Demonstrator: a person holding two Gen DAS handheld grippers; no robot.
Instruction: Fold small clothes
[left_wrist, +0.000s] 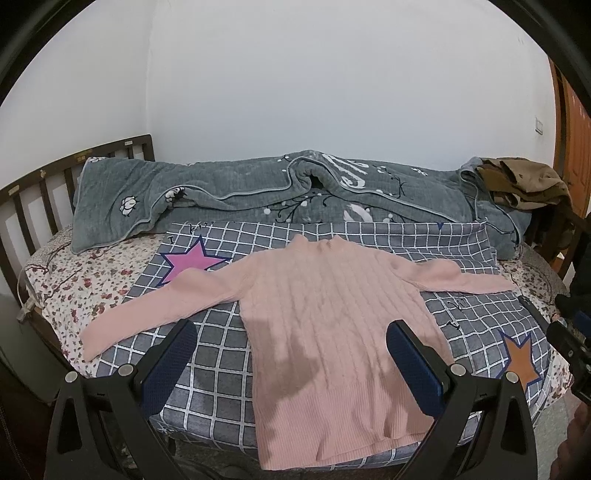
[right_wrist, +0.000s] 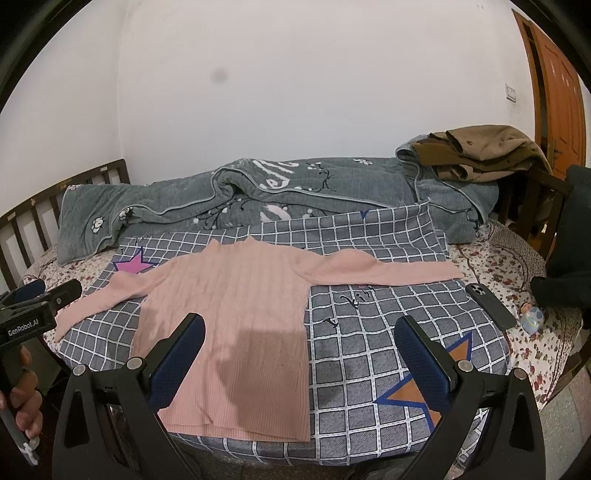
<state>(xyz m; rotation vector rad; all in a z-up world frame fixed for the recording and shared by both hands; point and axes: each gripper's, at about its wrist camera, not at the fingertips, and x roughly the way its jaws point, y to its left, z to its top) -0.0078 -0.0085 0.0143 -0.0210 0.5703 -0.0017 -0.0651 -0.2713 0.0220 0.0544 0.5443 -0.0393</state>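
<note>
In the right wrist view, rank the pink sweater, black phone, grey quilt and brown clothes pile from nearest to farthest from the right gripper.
From the right gripper:
1. Pink sweater, just ahead, left.
2. Black phone, right.
3. Grey quilt, along the back.
4. Brown clothes pile, far right corner.

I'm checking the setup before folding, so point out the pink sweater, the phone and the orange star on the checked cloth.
pink sweater (left_wrist: 325, 314): left wrist view, middle of the knitted body.
phone (right_wrist: 490, 305): right wrist view, middle of its dark back.
orange star (right_wrist: 421, 391): right wrist view, the star's orange centre.
</note>
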